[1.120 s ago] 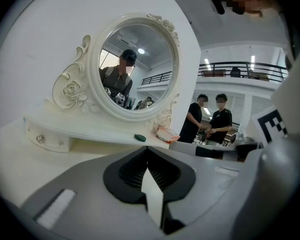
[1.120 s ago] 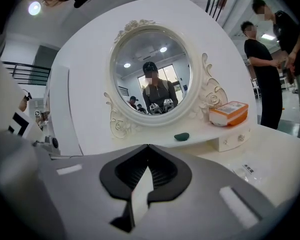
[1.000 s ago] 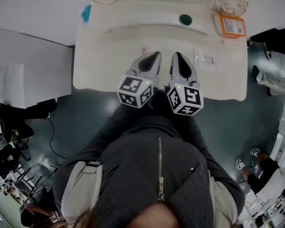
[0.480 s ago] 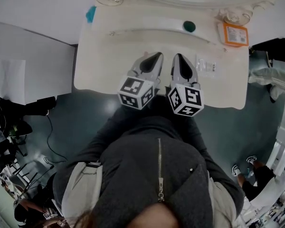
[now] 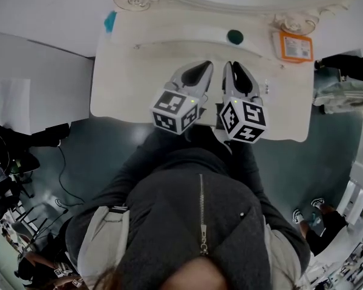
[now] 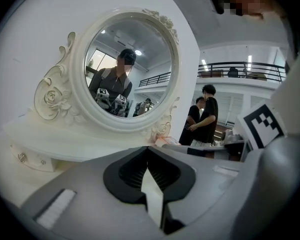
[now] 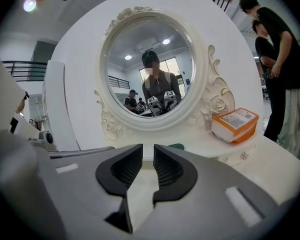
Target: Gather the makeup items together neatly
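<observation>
- Claws first: the left claw (image 6: 148, 149) and the right claw (image 7: 148, 153) hang side by side over the middle of the cream desk (image 5: 133, 83). Both point toward the oval mirror (image 7: 149, 74) at the back. Neither is near anything to pick up, so I'd judge this as lining up before a first grab.
- The left claw is clenched, its tips meeting, with nothing inside.
- The right claw has just been opening. A narrow slit shows between its pads, and only bare desk shows through it, so it holds nothing.
- The things to gather sit strung along the back of the desk, well apart from each other.
- 1 orange-and-white box (image 5: 293, 46) sits at the right end, just beside the mirror's carved foot.
- 1 dark green round thing (image 5: 235, 37) sits near the centre, ahead of the right claw. It may be a compact or a jar lid; I cannot tell which.
- 1 teal thing (image 5: 110, 20) sits at the far left corner, too small to name.
- That makes 3 loose pieces I can count, 1 of each kind, and none gathered yet.
- The green piece is nearest, so it looks the likeliest first target, and the right claw's parting jaws suit that. The box is broad and would call for a far wider opening.
- 2 people (image 6: 205, 116) stand off to the right, clear of the desk.
</observation>
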`<state>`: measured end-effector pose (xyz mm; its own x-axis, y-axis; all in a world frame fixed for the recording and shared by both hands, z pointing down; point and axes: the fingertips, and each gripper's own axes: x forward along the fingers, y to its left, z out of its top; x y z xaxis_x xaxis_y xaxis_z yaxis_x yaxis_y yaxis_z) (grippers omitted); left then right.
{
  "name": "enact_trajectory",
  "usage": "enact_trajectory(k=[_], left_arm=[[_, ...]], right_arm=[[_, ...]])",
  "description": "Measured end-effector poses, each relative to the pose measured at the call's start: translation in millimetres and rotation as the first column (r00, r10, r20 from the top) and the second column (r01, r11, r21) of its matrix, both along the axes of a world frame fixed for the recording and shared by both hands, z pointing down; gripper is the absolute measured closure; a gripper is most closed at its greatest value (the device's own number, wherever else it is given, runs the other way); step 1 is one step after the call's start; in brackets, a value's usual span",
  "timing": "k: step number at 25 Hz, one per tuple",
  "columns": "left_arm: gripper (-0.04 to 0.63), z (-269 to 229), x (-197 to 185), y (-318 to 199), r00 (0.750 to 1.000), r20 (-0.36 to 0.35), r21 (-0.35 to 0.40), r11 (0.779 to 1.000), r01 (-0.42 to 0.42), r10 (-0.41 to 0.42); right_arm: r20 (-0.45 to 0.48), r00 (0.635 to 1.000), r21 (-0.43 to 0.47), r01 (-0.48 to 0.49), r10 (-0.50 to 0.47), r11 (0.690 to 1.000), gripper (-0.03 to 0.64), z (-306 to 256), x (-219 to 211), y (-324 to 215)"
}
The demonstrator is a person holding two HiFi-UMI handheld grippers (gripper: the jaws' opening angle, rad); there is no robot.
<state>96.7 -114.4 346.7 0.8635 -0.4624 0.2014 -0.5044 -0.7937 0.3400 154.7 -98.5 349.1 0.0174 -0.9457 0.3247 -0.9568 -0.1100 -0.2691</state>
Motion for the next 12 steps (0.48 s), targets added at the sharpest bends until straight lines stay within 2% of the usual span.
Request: enact_trajectory(k=[7, 12], left_arm=[[0.586, -6.4, 22.6, -22.7, 1.0, 0.02, 0.02, 1.0, -0.01, 0.009], [0.586, -0.9, 36.5, -36.9, 0.999, 0.046, 0.03, 1.0, -0.004, 0.003]], right_arm=[[-0.007, 1.0, -0.042, -0.006, 0.006, 0.999, 0.526, -0.4, 30.3, -17.4], [-0.018, 1.0, -0.054, 0.011, -0.012, 0.998, 0.467, 1.4, 44.6, -34.1]])
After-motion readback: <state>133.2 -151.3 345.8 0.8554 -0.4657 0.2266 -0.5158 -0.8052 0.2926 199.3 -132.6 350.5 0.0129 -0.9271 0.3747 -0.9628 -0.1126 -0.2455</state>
